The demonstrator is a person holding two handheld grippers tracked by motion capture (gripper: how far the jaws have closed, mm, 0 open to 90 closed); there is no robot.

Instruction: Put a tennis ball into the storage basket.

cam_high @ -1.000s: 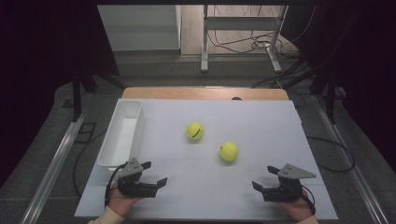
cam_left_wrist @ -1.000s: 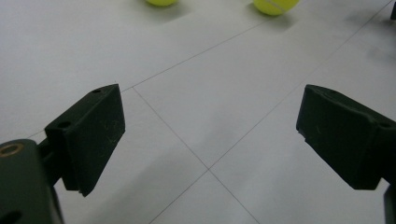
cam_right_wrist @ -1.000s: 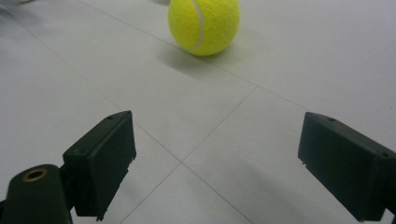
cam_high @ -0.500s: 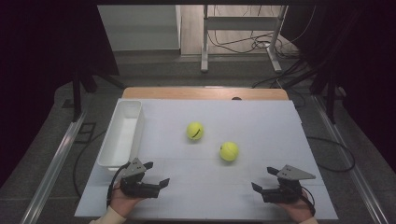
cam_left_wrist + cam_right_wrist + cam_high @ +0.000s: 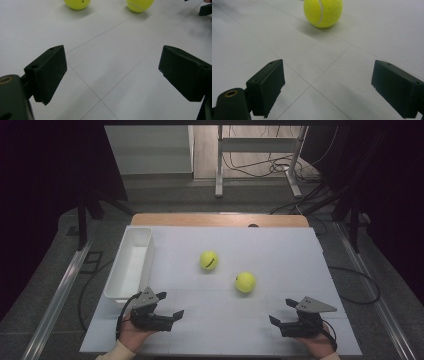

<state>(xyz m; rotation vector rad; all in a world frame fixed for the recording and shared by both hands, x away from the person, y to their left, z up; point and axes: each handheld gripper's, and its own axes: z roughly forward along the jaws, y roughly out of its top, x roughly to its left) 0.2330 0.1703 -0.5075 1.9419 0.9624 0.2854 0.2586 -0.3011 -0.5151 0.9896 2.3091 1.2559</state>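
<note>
Here my left gripper (image 5: 169, 305) and right gripper (image 5: 280, 312) rest near the desk's (image 5: 280, 245) front edge, both spread wide and holding nothing. One tennis ball (image 5: 245, 282) lies near the desk's middle, the other ball (image 5: 209, 260) just behind it; a white bin (image 5: 131, 265) sits along the left edge.

High view sits above the near edge, looking forward and down over the whole tabletop (image 5: 280, 250). Both gripper views ride low – right behind their tongs, skimming the surface. All three share the nearer tennis ball (image 5: 245, 282) – it's closest in the right gripper view.
</note>
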